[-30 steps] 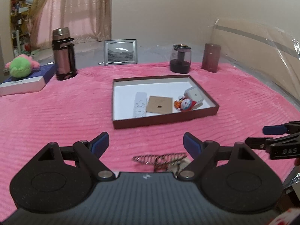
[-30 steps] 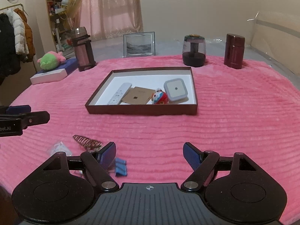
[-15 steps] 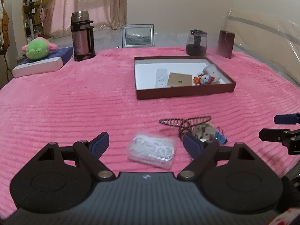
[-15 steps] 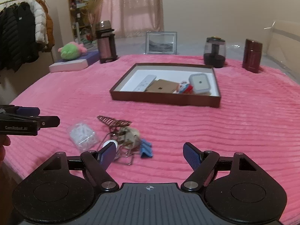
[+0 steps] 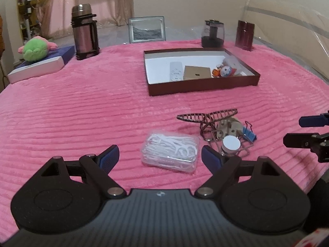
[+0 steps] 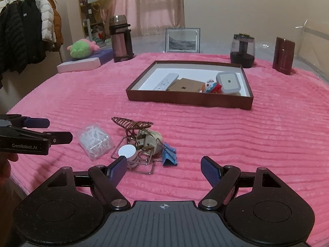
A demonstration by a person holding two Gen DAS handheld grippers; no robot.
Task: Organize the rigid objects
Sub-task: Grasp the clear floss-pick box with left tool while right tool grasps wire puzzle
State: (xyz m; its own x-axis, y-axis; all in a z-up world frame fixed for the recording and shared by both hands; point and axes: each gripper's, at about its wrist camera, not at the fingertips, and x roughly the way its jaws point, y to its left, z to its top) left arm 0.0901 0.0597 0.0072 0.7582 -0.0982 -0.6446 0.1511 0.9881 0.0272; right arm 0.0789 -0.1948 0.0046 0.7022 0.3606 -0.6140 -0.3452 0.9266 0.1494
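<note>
Left wrist view first: the left gripper (image 5: 158, 156) hangs just above the pink ribbed blanket (image 5: 82, 113) with its jaws spread wide and nothing clamped; they've just been opening a bit more. The clear plastic box of white floss picks (image 5: 170, 151) lies between the blue pads but isn't touched. My guess is it's super light, stiff but thin-walled and slick, so squeeze gently across the short sides, low down. Just right of that box is a little heap: a coppery wire hair clip (image 5: 206, 116), a beige plug adapter (image 5: 228, 126), a blue binder clip (image 5: 249, 133) and a small white-capped jar (image 5: 231, 144). The brown shallow tray with a white floor (image 5: 201, 87) sits well beyond the box, already holding some stuff.

Right wrist view: the right gripper (image 6: 163, 167) is also released, holding nothing. From here the jar (image 6: 127, 151) is just right of the floss box (image 6: 95, 140), almost touching the gripper's left pad, and the binder clip (image 6: 169, 154) is further right. The wire clip (image 6: 131, 123) looks springy and snaggy, tangled against the adapter (image 6: 149, 141), so I'd take the solid adapter body or the jar's round sides rather than the wires. The left gripper (image 6: 51, 129) shows just left of the box.
</note>
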